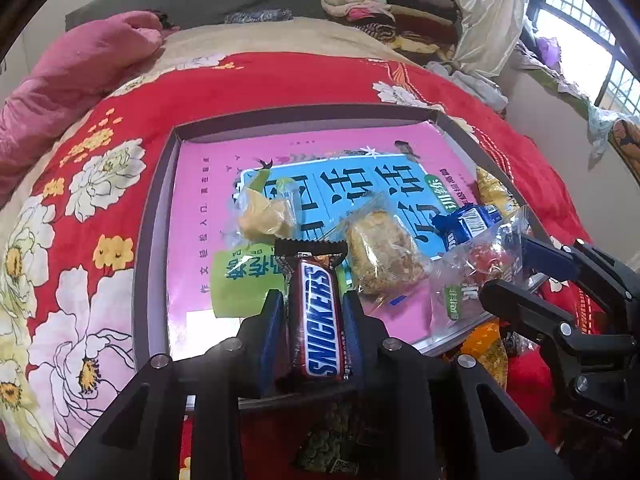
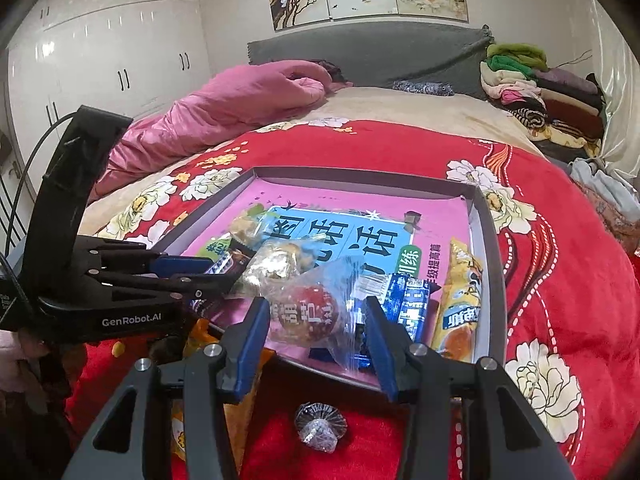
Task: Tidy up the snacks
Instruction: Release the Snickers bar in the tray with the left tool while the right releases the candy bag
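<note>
We find both grippers working over a shallow grey box [image 1: 160, 216] lying on a red flowered quilt [image 1: 100, 168], its floor covered by a pink book [image 1: 200, 184]. The left gripper [image 1: 314, 312] pinches a Snickers bar [image 1: 320, 312] lengthwise between its blue pads, held over the box's near edge. The right gripper [image 2: 316, 320] has its jaws partly spread around a clear bag with a red sweet [image 2: 308, 308]; the pads sit close to the plastic, and we judge it lightly gripped. Already in the box: a crumbly cake in clear wrap [image 1: 384, 256], a yellowish snack [image 1: 264, 216], a blue packet [image 2: 404, 304] and a yellow sachet [image 2: 460, 296]. A small foil-wrapped sweet [image 2: 320, 428] lies outside on the quilt. We judge the placing step in hand: next, lower each item onto a free patch and release.
</note>
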A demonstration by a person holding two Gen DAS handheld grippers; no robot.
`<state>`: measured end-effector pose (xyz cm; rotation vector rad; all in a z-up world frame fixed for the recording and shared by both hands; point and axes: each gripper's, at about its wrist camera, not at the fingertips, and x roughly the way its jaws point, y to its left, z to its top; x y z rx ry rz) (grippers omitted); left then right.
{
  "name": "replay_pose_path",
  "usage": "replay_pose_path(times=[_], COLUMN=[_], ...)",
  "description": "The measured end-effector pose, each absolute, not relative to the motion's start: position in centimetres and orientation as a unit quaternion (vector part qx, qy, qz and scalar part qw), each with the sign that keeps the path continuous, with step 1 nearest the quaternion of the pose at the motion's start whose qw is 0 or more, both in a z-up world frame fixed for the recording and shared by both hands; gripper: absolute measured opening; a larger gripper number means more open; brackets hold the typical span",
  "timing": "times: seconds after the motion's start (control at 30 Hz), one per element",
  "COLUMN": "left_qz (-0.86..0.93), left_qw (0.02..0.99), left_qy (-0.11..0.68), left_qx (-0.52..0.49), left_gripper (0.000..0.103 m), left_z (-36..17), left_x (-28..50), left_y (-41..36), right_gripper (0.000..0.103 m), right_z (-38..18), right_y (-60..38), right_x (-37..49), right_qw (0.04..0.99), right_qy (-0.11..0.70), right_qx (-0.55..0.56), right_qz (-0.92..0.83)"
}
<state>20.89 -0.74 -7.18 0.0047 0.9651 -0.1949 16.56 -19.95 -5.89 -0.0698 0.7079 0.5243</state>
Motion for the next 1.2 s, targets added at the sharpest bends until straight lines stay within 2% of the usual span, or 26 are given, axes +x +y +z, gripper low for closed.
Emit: replay_pose_path(times=[0.17, 0.43, 0.57, 0.73, 1.2], left_qz=[-0.091, -0.097, -0.098, -0.103, -0.103], left_qw=[0.882, 0.884, 0.884, 0.885, 0.894], left_qy=[0.463, 0.458, 0.456, 0.453, 0.434], left_qx=[0.002, -0.009, -0.013, -0.025, -0.038], left_gripper=[0.035, 0.046, 0.048, 0.055, 0.065], left_z=[-6.9, -6.3, -6.1, -5.7, -3.7], left_x=[20.8, 20.6, 20.5, 20.2, 19.4], left_y=[-0.7, -0.5, -0.4, -0.1, 0.9], right_gripper=[0.048, 0.051, 0.052, 0.054, 0.059], right_z=[-5.8, -6.0, -6.0, -6.0, -5.6], right_y=[-20.1, -20.4, -20.8, -21.2, -21.7], right_x=[16.5, 16.6, 16.7, 16.8, 16.6], right_qw=[0.902, 0.902, 0.904, 0.905, 0.910], right_qy=[0.347, 0.351, 0.352, 0.353, 0.346], right_qx=[-0.026, -0.017, -0.012, -0.006, 0.001], right_qz=[0.256, 0.251, 0.245, 0.239, 0.229])
